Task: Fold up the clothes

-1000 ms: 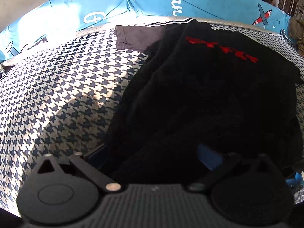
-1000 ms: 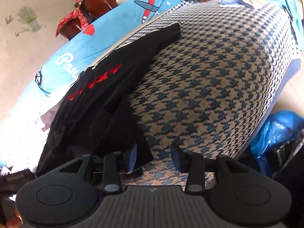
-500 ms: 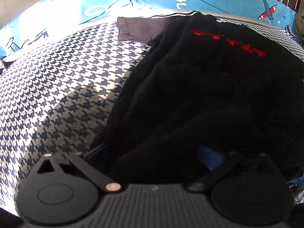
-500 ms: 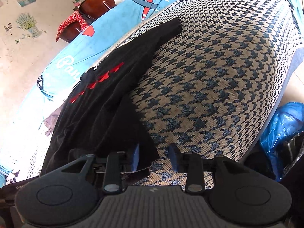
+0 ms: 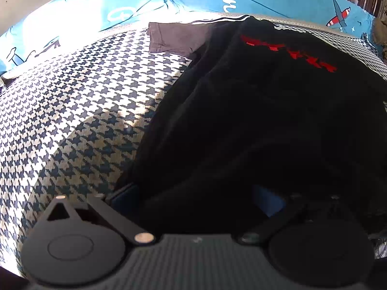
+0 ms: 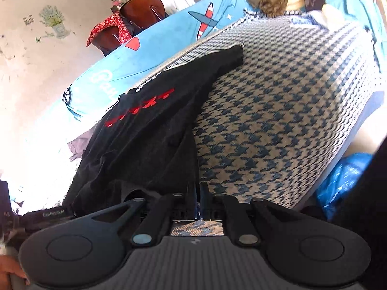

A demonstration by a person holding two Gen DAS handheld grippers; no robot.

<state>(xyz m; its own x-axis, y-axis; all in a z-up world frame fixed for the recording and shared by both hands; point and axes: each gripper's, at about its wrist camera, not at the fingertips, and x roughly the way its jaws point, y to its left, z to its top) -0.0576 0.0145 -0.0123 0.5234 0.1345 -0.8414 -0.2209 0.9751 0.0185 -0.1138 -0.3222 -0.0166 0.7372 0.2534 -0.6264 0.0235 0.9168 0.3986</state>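
Black T-shirt [image 5: 254, 111] with red lettering lay spread on the houndstooth cover [image 5: 79, 111], collar end toward 12 o'clock in the left wrist view, one sleeve [image 5: 176, 37] out at 11 o'clock in sun. Right gripper [image 6: 197, 193] had its jaws drawn together on the shirt's near hem corner at 6 o'clock of its own view; dark fabric ran down between the fingers, so I read it as clamped on the hem. Left gripper [image 5: 196, 193] sat at the other near corner with its blue pads [image 5: 268, 199] wide apart and cloth draped between and over them; not yet pinched. Step in hand, by my judgement: securing both bottom corners before the first fold. The next move likely calls for the left jaws to bite the hem, then both to lift and carry it toward the collar at 12 o'clock, keeping the edge taut and level. Containers: only a blue plastic bag [image 6: 343, 181] at 4 o'clock beside the bed in the right view; contents could not be told.
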